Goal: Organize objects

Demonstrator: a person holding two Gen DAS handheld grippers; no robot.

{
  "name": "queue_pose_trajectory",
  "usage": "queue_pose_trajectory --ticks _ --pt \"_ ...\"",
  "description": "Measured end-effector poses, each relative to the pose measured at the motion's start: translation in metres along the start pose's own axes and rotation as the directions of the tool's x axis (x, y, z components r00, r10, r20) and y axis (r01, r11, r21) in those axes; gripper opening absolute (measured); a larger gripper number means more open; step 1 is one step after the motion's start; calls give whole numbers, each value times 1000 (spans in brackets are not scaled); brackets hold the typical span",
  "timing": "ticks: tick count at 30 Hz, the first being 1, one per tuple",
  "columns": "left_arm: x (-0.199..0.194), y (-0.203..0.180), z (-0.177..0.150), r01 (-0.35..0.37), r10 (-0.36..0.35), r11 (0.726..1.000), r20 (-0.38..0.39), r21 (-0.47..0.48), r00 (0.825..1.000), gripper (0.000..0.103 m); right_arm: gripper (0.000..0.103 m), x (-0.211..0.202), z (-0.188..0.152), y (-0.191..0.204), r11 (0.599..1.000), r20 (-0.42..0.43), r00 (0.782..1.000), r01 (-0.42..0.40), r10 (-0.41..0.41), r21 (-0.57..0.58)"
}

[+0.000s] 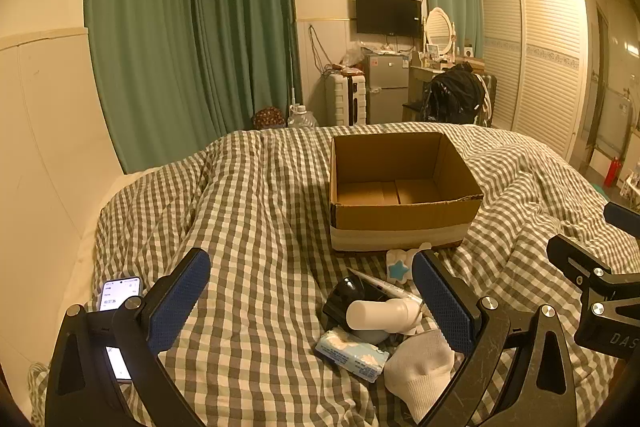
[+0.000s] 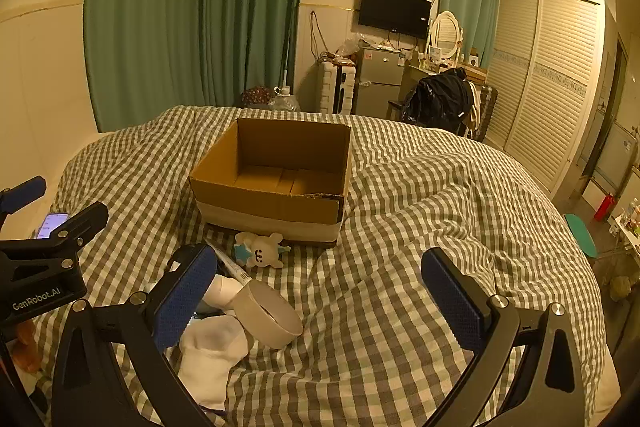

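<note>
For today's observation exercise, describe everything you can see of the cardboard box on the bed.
The cardboard box is brown, open-topped and rectangular, with plain corrugated-looking walls and a pale band around its lower outside. Its near rim looks slightly ragged. Nothing shows inside; only the folded bottom flaps are visible. It sits upright on the checked quilt, just beyond a small white plush toy lying by its near wall. Neither gripper touches it.

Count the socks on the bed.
1: a white sock at the near edge of the pile, beside the tape roll. A second could be hidden underneath.
</note>
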State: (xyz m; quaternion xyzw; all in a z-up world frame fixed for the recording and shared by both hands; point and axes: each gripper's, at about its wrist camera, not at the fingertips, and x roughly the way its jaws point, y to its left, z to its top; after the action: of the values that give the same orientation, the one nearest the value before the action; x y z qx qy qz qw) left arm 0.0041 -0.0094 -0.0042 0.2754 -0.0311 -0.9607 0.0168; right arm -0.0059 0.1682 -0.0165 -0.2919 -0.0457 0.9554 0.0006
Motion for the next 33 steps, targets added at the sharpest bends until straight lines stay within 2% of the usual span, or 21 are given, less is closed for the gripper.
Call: queue_pose_trajectory --ticks 33 --pt "-9 6 3 0 0 1000 7 -17 1000 103 103 -14 5 9 1000 15 1000 0 1 -24"
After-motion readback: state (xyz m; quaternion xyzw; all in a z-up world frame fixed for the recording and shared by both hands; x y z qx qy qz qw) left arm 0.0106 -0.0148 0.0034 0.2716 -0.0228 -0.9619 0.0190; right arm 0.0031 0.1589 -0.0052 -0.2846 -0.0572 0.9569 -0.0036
